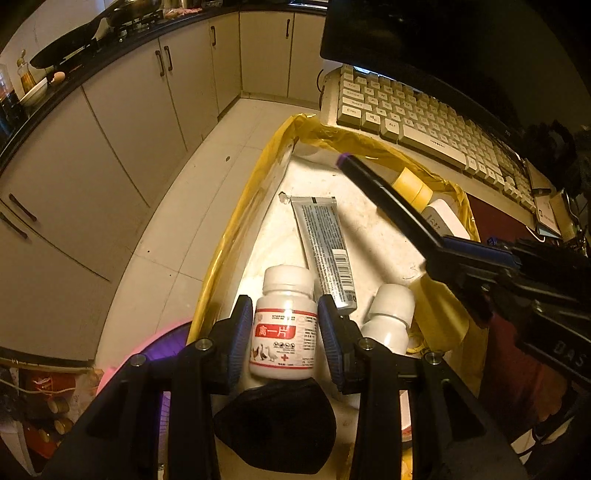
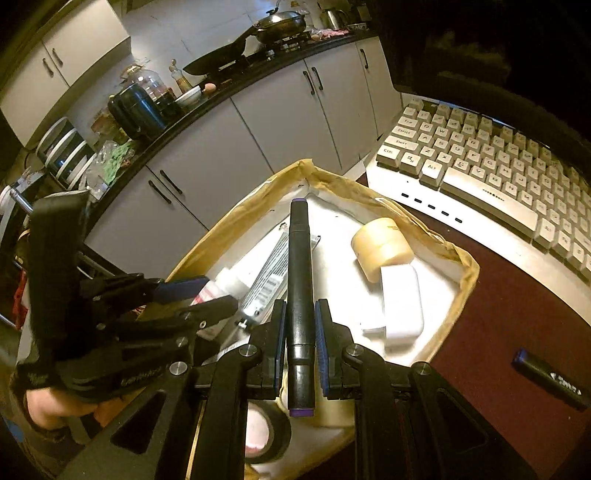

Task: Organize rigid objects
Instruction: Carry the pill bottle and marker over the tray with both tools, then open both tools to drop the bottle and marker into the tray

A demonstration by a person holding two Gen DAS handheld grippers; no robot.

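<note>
Left claw (image 1: 284,332) grips pill bottle (image 1: 284,325); right claw (image 2: 300,332) clamps black marker (image 2: 300,280).

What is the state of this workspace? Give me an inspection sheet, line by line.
Surface: dark red desk, bearing a white tray lined with yellow plastic.
Job's things: white pill bottle with red label and black marker with purple ends, both held over the tray; silver tube, yellow tape roll, white box and a second white bottle lie inside.
Clutter: another black marker on the desk; black tape roll.
Grippers: left gripper shut on the bottle; right gripper shut on the marker.
Cables: nothing seen.
Surroundings: beige keyboard, kitchen cabinets, pans on the counter.
</note>
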